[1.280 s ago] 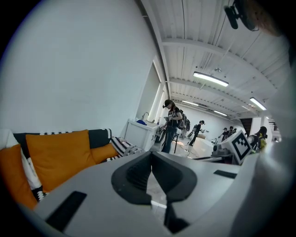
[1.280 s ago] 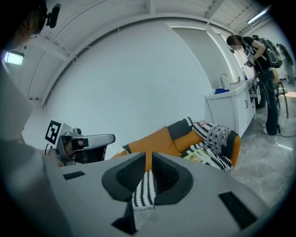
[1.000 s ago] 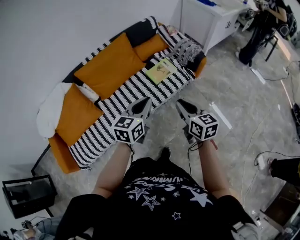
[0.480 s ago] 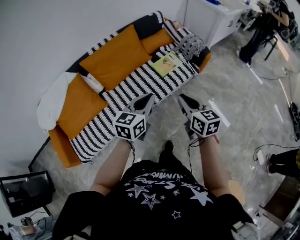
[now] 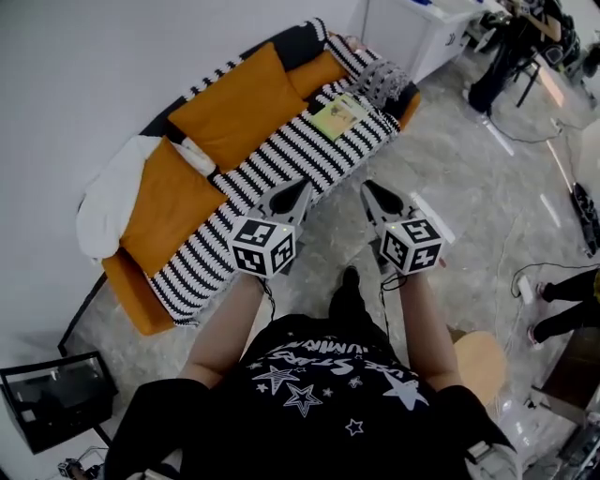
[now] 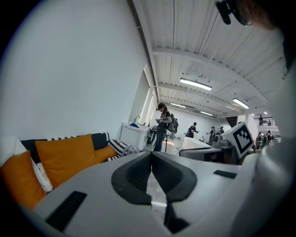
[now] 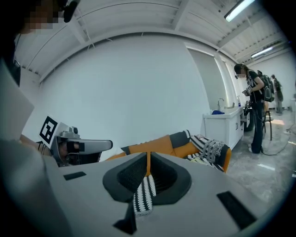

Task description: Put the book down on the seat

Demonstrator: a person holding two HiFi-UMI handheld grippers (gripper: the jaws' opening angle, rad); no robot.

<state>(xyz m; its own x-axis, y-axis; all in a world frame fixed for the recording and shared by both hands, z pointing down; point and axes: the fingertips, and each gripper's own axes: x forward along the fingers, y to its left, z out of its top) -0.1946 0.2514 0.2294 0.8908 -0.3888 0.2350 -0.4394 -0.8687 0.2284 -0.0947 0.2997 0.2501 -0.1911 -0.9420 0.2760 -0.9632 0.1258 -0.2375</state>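
A pale yellow-green book (image 5: 337,116) lies flat on the striped seat of the sofa (image 5: 281,159), near its right end. My left gripper (image 5: 302,185) is held over the floor in front of the sofa, well short of the book. Its jaws are shut on nothing. My right gripper (image 5: 367,185) hangs beside it, and its jaws are closing the last bit until they touch, with nothing between them. In the left gripper view the left gripper (image 6: 151,152) points along the room. In the right gripper view the right gripper (image 7: 148,153) points at the sofa's orange cushions (image 7: 157,147).
Orange cushions (image 5: 234,103) and a white pillow (image 5: 108,192) line the sofa back. A white cabinet (image 5: 412,28) stands past its right end. A round wooden stool (image 5: 478,361) is at my right. A black box (image 5: 56,403) is at lower left. People stand at far right.
The sofa and book have slid up a little in the head view. A wooden stool has come into view at lower right. Both grippers keep their pose.
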